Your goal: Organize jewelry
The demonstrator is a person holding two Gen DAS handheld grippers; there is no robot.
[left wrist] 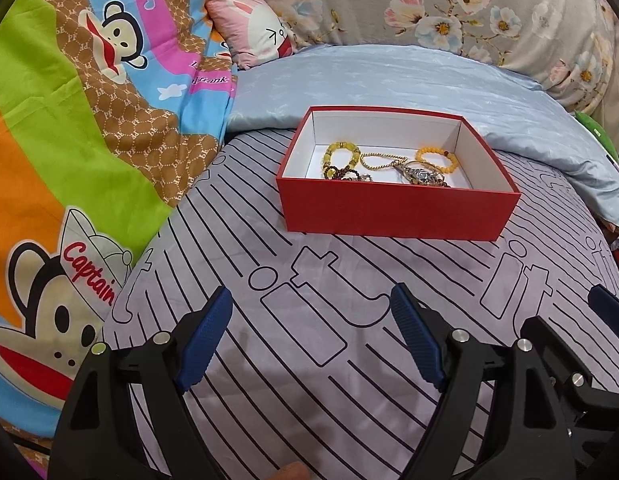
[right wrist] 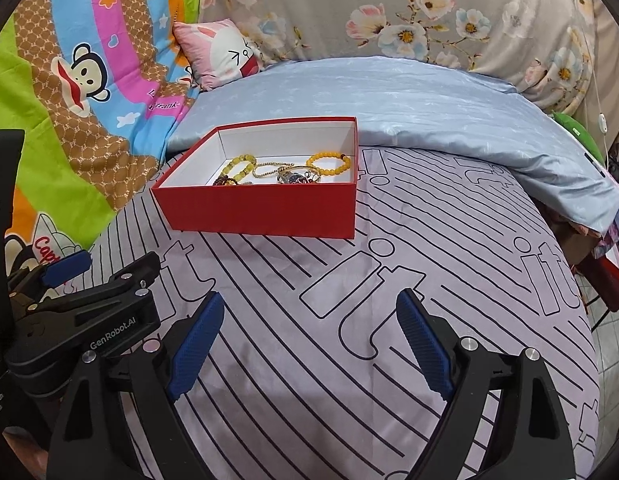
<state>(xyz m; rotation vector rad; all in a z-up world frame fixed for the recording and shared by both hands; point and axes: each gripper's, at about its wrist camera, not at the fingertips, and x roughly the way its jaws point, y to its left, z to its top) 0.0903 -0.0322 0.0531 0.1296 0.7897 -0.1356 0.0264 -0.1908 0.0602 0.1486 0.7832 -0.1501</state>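
Spread across the whole scene: a bed [left wrist: 349, 360] under a lilac sheet printed with black stripes and outlined letters. Piled along its left side, a bright cartoon-monkey quilt [left wrist: 89, 120]; across the back, a grey floral quilt [left wrist: 429, 4]; in front of that, a pale blue duvet [left wrist: 389, 80] folded over the head of the sheet. Tucked between the quilts, a small pink rabbit cushion [left wrist: 253, 32].

Resting on the striped sheet, touching the duvet's edge: an open red box [left wrist: 393, 212] with white inside walls. Lying on its floor, the jewelry: a pale yellow bead bracelet [left wrist: 341, 154] at the left, an orange bead bracelet [left wrist: 437, 160] at the right, a gold chain [left wrist: 379, 162] between them, and dark pieces tangled near the front wall, too small to tell apart.

Hovering over the bare sheet, well short of the box: left claw [left wrist: 309, 340] spread wide apart, holding nothing; just beside it, right claw [right wrist: 309, 344] likewise spread wide and empty.
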